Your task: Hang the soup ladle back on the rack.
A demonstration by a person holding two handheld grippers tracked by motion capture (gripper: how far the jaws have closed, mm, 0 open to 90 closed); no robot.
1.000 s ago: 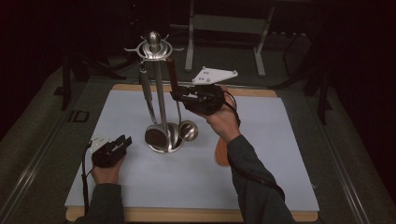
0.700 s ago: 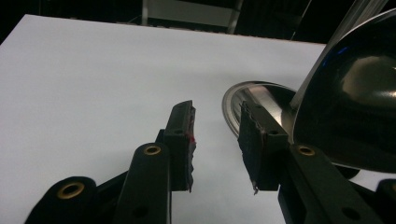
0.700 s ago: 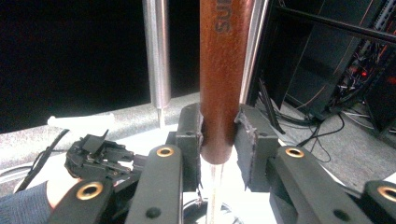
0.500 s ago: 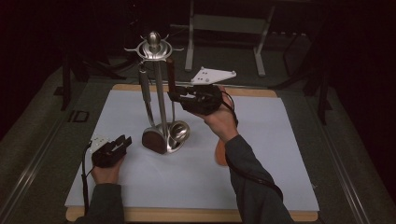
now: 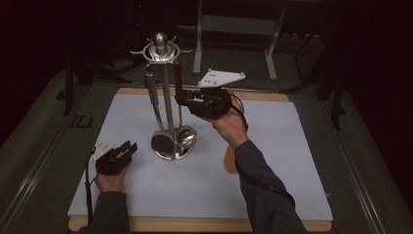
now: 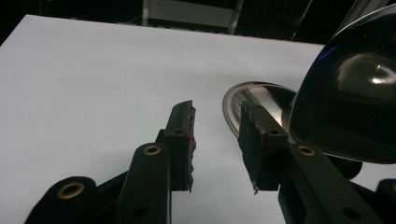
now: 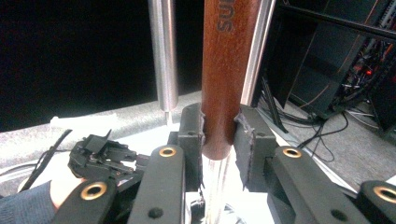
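Wooden-handled ladle [image 5: 178, 87] | hanging on steel utensil stand [image 5: 165, 97] mid-mat | right gripper [image 7: 218, 135] clamped on handle's lower end | left gripper [image 5: 117, 155] parted, idle beside base | likely hang/unhang step midway, outcome unclear

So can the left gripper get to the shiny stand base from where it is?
Probably yes. The left gripper sits open on the mat beside the stand base, with bare mat between them. A hanging ladle bowl hovers close above the base, so it might bump that.
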